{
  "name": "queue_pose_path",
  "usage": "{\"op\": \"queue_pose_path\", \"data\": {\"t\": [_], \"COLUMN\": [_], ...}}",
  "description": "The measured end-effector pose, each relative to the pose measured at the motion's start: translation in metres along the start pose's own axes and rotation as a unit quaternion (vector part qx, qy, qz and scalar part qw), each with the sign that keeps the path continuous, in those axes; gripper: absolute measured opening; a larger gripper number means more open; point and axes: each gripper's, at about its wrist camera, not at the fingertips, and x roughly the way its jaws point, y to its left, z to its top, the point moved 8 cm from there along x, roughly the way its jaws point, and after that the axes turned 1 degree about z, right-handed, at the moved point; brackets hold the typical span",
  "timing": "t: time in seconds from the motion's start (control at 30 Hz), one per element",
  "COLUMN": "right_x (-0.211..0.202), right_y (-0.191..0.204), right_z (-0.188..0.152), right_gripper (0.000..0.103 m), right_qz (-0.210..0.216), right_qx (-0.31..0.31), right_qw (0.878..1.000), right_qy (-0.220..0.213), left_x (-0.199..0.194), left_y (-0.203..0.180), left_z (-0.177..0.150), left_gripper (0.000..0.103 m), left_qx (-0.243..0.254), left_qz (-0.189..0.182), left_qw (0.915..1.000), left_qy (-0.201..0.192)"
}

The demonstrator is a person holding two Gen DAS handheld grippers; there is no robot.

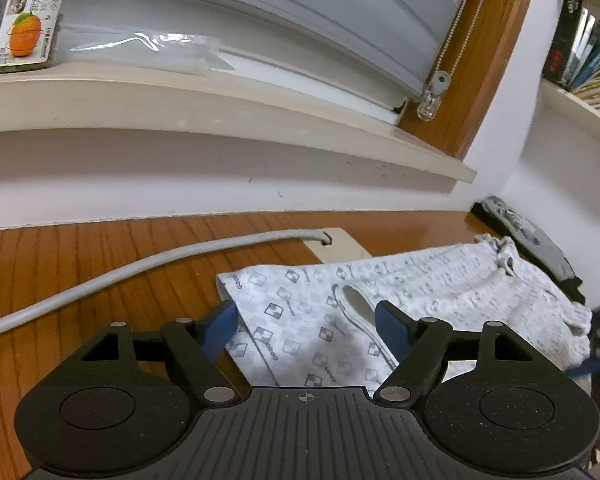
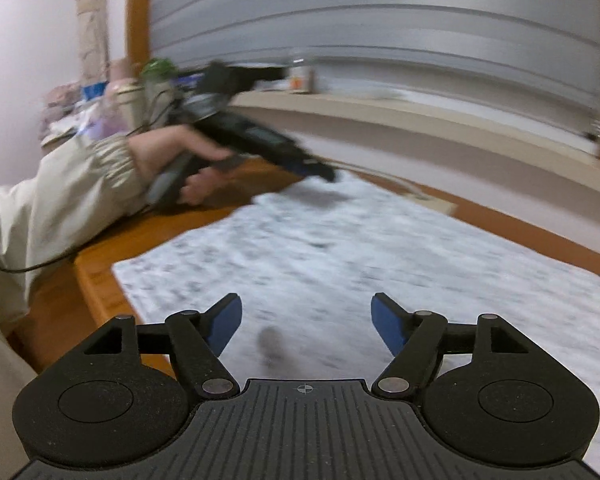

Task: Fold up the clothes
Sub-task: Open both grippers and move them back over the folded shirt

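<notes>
Both grippers are standing with their jaws wide apart and nothing caught between the blue pads: the left gripper (image 1: 306, 330) is hovering over the near left corner of the garment, the right gripper (image 2: 306, 328) over its near edge.

From the right wrist, the wooden table (image 2: 100, 248) is showing as a broad orange-brown top, its far side running under a pale windowsill (image 1: 180, 92) and a grey blind (image 1: 260, 4). Most of the table is lying hidden beneath the white patterned garment (image 1: 300, 320), which is spreading flat across it; in the right wrist view the cloth (image 2: 380, 264) is smearing into grey blur, so its print is hard to make out there. In the left wrist view the print is reading clearly, and a gathered, drawstring end (image 1: 504, 256) is lying at the far right, with a folded strip crossing the middle.

A person's beige sleeve (image 2: 60, 200) is entering at the left, partly cut off, and the left hand (image 2: 180, 164) is wrapping the blurred handle of the other tool.

A grey cable (image 1: 120, 276) is curving across the bare wood to a beige outlet plate (image 1: 336, 244). A dark cloth (image 1: 528, 236) is sitting far right, half hidden. A jar with an orange label (image 1: 28, 24) is standing on the sill
</notes>
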Motion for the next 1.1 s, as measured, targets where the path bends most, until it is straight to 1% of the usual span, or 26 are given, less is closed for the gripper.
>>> {"op": "queue_pose_path", "data": {"t": [0.07, 0.17, 0.3, 0.47, 0.67, 0.87, 0.93, 1.03, 1.1], "right_x": [0.016, 0.049, 0.066, 0.071, 0.076, 0.079, 0.081, 0.085, 0.086], "right_y": [0.019, 0.051, 0.074, 0.090, 0.105, 0.129, 0.131, 0.125, 0.123], "right_z": [0.003, -0.001, -0.005, -0.010, -0.012, -0.015, -0.016, -0.015, -0.016], "right_gripper": [0.071, 0.071, 0.071, 0.071, 0.071, 0.071, 0.071, 0.069, 0.066], "right_qz": [0.002, 0.009, -0.005, 0.009, 0.004, 0.029, 0.034, 0.027, 0.031], "right_qx": [-0.017, -0.023, -0.047, -0.038, -0.047, -0.071, -0.065, -0.054, -0.051], "right_qw": [1.000, 1.000, 0.999, 0.999, 0.999, 0.997, 0.997, 0.998, 0.998], "right_qy": [0.009, 0.015, 0.009, 0.003, -0.003, -0.005, -0.007, -0.010, -0.011], "left_x": [0.002, 0.002, 0.001, 0.000, 0.000, 0.000, -0.001, -0.002, -0.002], "left_y": [0.003, 0.005, 0.004, 0.007, 0.005, 0.006, 0.005, 0.004, 0.004], "left_z": [0.000, 0.000, 0.000, 0.000, 0.000, 0.000, 0.001, 0.000, 0.000], "left_gripper": [0.079, 0.084, 0.085, 0.086, 0.086, 0.087, 0.087, 0.087, 0.087], "left_qx": [-0.010, -0.018, -0.021, -0.030, -0.024, -0.025, -0.024, -0.023, -0.024], "left_qz": [-0.008, -0.021, -0.022, -0.017, -0.014, -0.017, -0.016, -0.016, -0.016], "left_qw": [0.9999, 0.9996, 0.9995, 0.9994, 0.9996, 0.9995, 0.9995, 0.9995, 0.9995], "left_qy": [0.005, 0.007, 0.007, 0.006, 0.009, 0.010, 0.011, 0.011, 0.011]}}
